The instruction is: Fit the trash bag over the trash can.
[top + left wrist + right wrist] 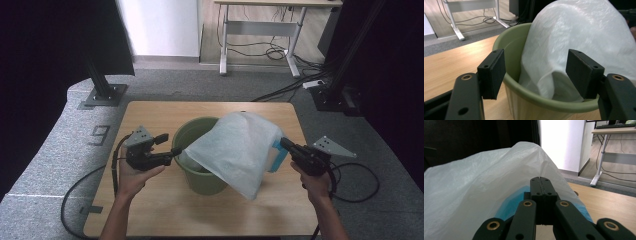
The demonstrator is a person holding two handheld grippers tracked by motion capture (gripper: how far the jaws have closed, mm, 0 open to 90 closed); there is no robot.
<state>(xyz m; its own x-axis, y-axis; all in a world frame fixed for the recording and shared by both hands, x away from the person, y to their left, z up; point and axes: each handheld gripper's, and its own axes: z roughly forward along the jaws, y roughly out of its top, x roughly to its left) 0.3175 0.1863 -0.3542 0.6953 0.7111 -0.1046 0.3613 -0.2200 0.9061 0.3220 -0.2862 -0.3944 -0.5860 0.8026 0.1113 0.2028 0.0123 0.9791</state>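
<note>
Green bucket (200,177): upright, mid-surface, slightly toward near edge of wooden surface (150,215). White plastic bag (235,150): draped over bucket's right rim, part hanging inside, blue strip at right edge. Left gripper (167,145): jaws apart, at bucket's left rim, flanking bag fold and rim, gripping nothing. Right gripper (287,146): jaws together, clamped on bag's blue-edged right side, right of bucket.

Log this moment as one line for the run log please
left gripper: open at green bin rim | right gripper: shut on white bag blue edge | bag: draped over bin, partly inside | surface: wooden table
</note>
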